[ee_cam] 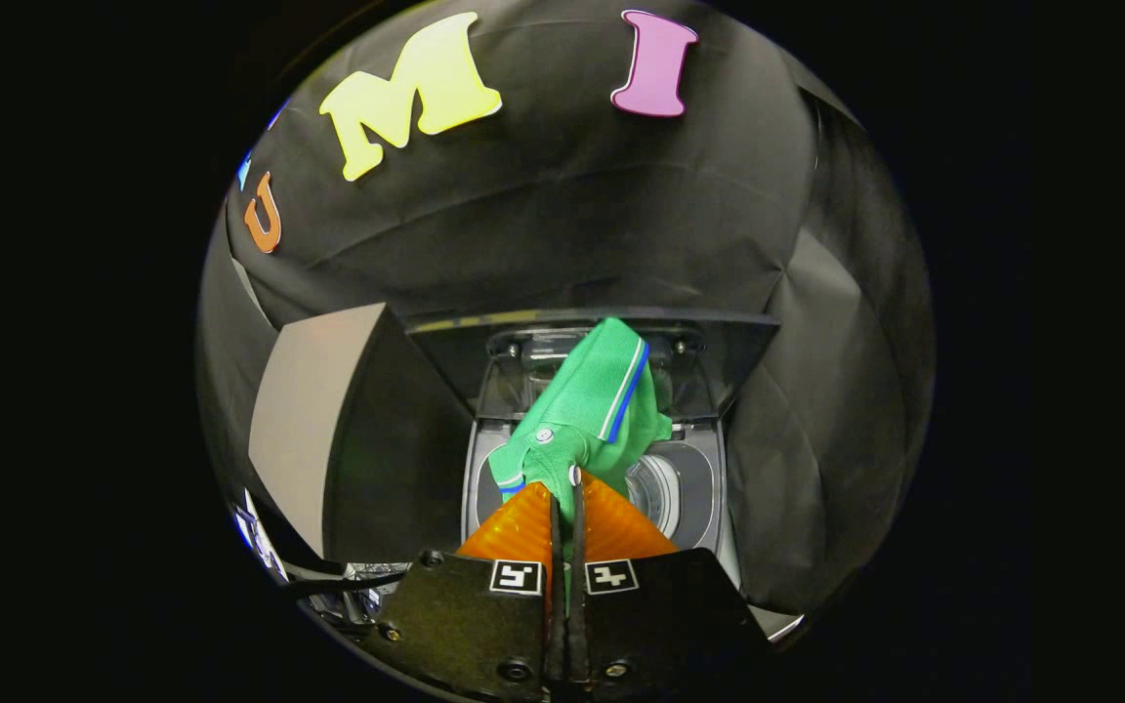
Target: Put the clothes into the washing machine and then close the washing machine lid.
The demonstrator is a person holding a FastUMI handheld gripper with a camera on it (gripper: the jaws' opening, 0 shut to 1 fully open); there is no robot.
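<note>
Green shirt (pixel 590 415) pinched near buttoned placket between gripper (pixel 565 488) fingers, jaws pressed together on fabric. Garment hangs over washing machine (pixel 699 488) tub opening, lid (pixel 729 351) raised behind it. Held above drum, likely for drop-in; lid closing not yet done.

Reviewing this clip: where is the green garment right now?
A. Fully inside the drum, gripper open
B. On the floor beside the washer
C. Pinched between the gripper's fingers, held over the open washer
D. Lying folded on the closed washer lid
C: the gripper is shut on the green garment, which hangs just ahead of the fingers above the washing machine, its lid raised.
</note>
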